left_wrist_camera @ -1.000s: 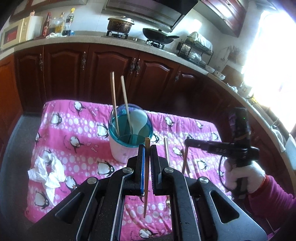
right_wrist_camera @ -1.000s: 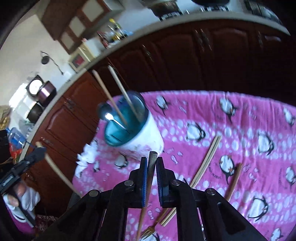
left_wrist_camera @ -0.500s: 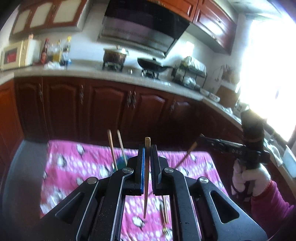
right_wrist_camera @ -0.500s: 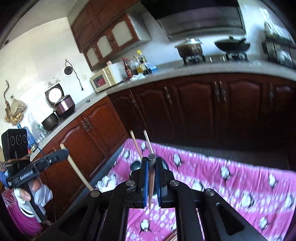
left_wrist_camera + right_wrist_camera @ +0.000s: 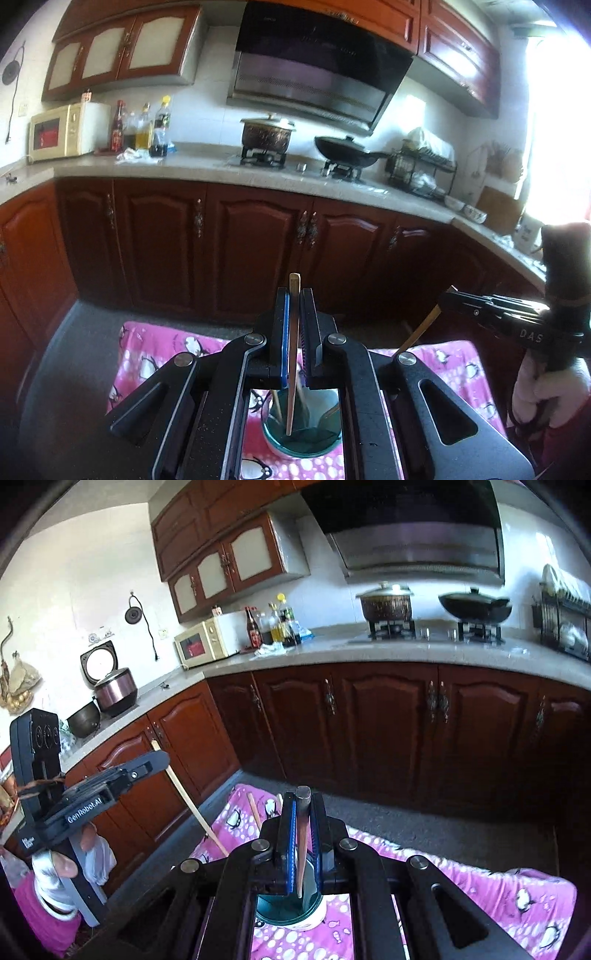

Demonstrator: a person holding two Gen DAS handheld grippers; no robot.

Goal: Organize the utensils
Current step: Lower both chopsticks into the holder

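My left gripper (image 5: pixel 294 295) is shut on a light wooden chopstick (image 5: pixel 293 354) held upright; its lower tip hangs inside the teal-lined white cup (image 5: pixel 301 439) right below. My right gripper (image 5: pixel 303 801) is shut on a brown-handled utensil (image 5: pixel 302 849), also upright, its lower end over the same cup (image 5: pixel 291 908). Other chopsticks (image 5: pixel 254 812) stand in the cup. Each gripper shows in the other's view: the right one (image 5: pixel 448 293) and the left one (image 5: pixel 162 755).
The cup stands on a pink penguin-print cloth (image 5: pixel 147 354) over a low table. Dark wooden kitchen cabinets (image 5: pixel 258 240) and a counter with stove, pot and wok (image 5: pixel 343 149) lie beyond. Grey floor (image 5: pixel 424 823) separates table and cabinets.
Both grippers have lifted and tilted up from the table, then come over the cup. The held chopstick and utensil now hang vertically with their lower ends at the cup's mouth.
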